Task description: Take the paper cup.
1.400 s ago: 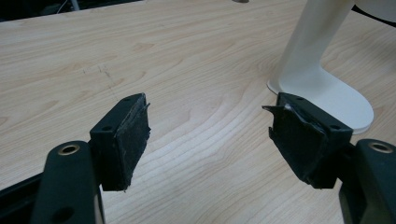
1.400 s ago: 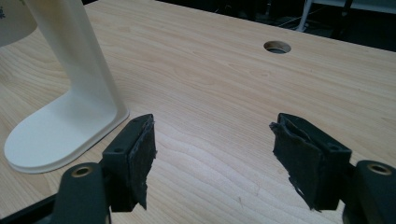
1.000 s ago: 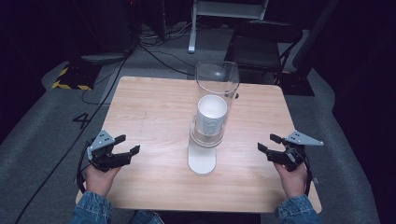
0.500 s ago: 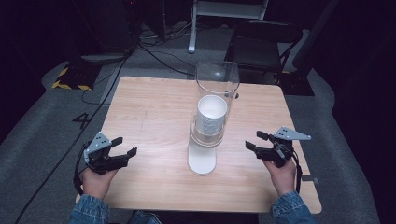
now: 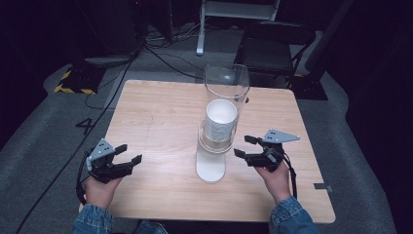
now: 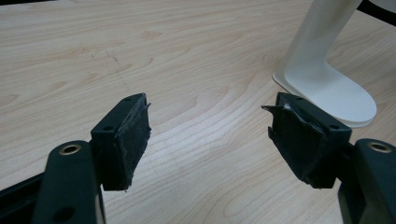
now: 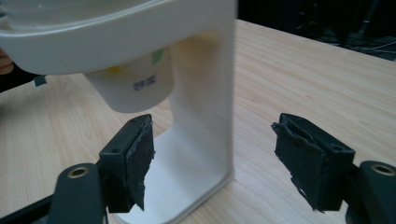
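Over at the near left corner of the pale wooden bench (image 5: 160, 112), the left claw (image 5: 130, 153) sits low in the person's left hand (image 5: 100, 190), jaws spread wide with bare wood between them and nothing held. In the left gripper view its black pads (image 6: 133, 135) frame empty bench, the stand's flat white foot just beyond the right jaw.

Moving to the middle: the white cup dispenser stand (image 5: 211, 165) rises upright near the near edge, its white ring collar (image 7: 116, 42) carrying a stack of white paper cups (image 5: 220, 119) inside a clear plastic tube (image 5: 226, 83). The lowest cup (image 7: 135, 86) pokes out beneath the collar.

On the right, the right claw (image 5: 245, 146) hovers just beside the stand, pointing at it, jaws parted and gripping nothing. In the right gripper view the stand's white upright (image 7: 205, 102) lies between its pads, untouched.
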Demonstrator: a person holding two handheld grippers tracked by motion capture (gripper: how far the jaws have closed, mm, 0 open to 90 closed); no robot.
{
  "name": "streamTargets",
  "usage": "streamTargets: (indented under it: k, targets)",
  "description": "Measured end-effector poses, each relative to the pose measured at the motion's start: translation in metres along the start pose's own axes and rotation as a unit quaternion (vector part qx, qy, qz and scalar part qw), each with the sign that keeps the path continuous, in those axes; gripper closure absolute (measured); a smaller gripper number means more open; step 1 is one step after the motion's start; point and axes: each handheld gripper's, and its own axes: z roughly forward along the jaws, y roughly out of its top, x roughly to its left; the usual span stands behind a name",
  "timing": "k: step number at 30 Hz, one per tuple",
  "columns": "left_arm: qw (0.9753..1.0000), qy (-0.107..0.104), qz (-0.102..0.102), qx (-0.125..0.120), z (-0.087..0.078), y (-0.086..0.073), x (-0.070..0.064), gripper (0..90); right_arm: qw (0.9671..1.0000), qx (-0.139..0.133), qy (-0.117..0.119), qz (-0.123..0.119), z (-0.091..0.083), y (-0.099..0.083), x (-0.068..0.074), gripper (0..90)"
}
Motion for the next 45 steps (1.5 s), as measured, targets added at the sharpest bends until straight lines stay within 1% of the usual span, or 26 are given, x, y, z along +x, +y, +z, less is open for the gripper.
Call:
streamTargets:
  k: [3, 4, 8, 9, 10, 12, 13, 15, 21, 24, 28, 29, 30, 32, 36, 39, 40, 45]
  targets:
    - [1.0000, -0.007, -0.001, 0.002, 0.001, 0.000, 0.000, 28.3, 0.9998, 0.010, 0.013, -0.010, 0.012, 0.001, 0.007, 28.4]
    - [1.0000, -0.006, -0.006, 0.002, 0.002, -0.001, 0.000, 28.4, 0.9997, 0.011, 0.017, -0.013, 0.015, 0.001, 0.010, 28.3]
    - [1.0000, -0.007, -0.002, 0.004, 0.003, -0.001, 0.001, 28.3, 0.9992, 0.000, 0.035, -0.019, 0.026, 0.005, 0.018, 27.2]
    - [1.0000, -0.007, -0.002, 0.004, 0.003, -0.001, 0.001, 28.4, 0.9992, 0.000, 0.035, -0.019, 0.026, 0.005, 0.018, 27.2]
    - [1.0000, -0.007, -0.002, 0.004, 0.003, -0.001, 0.001, 28.4, 0.9986, -0.002, 0.044, -0.029, 0.032, 0.007, 0.024, 26.2]
    - [1.0000, -0.007, -0.002, 0.004, 0.003, -0.001, 0.001, 28.3, 0.9984, -0.001, 0.046, -0.033, 0.034, 0.008, 0.026, 26.2]
    - [1.0000, -0.007, -0.003, 0.004, 0.003, -0.002, 0.001, 28.3, 0.9977, -0.001, 0.052, -0.043, 0.040, 0.009, 0.031, 26.1]
    - [1.0000, -0.007, -0.004, 0.005, 0.003, -0.002, 0.002, 28.3, 0.9975, -0.006, 0.055, -0.044, 0.044, 0.010, 0.035, 26.1]
    - [0.9999, -0.008, -0.005, 0.007, 0.003, -0.003, 0.002, 28.3, 0.9977, -0.014, 0.057, -0.033, 0.051, 0.012, 0.035, 28.3]
    - [0.9999, -0.008, -0.002, 0.009, 0.004, -0.003, 0.002, 28.3, 0.9974, -0.022, 0.063, -0.027, 0.053, 0.013, 0.035, 28.6]
    - [0.9999, -0.008, -0.005, 0.008, 0.005, -0.003, 0.001, 28.3, 0.9973, -0.035, 0.061, -0.021, 0.055, 0.014, 0.035, 30.2]
    - [0.9999, -0.007, -0.003, 0.008, 0.005, -0.003, 0.001, 28.3, 0.9971, -0.038, 0.065, -0.015, 0.055, 0.014, 0.034, 29.9]
    - [0.9999, -0.007, -0.005, 0.008, 0.005, -0.003, 0.001, 28.3, 0.9968, -0.040, 0.069, -0.009, 0.056, 0.014, 0.033, 29.9]
    - [0.9999, -0.007, -0.003, 0.008, 0.005, -0.003, 0.001, 28.3, 0.9968, -0.041, 0.069, -0.008, 0.056, 0.014, 0.033, 30.6]
    - [0.9999, -0.008, -0.003, 0.009, 0.005, -0.003, 0.001, 28.3, 0.9970, -0.039, 0.065, -0.014, 0.056, 0.014, 0.034, 31.9]
    - [0.9999, -0.007, -0.002, 0.009, 0.005, -0.003, 0.001, 28.3, 0.9976, -0.033, 0.056, -0.024, 0.055, 0.014, 0.036, 33.7]
    - [0.9999, -0.007, -0.003, 0.009, 0.005, -0.003, 0.001, 28.4, 0.9975, -0.030, 0.057, -0.028, 0.056, 0.014, 0.037, 34.2]
    - [0.9999, -0.006, -0.003, 0.008, 0.005, -0.003, 0.001, 28.4, 0.9975, -0.029, 0.058, -0.028, 0.056, 0.013, 0.037, 34.6]
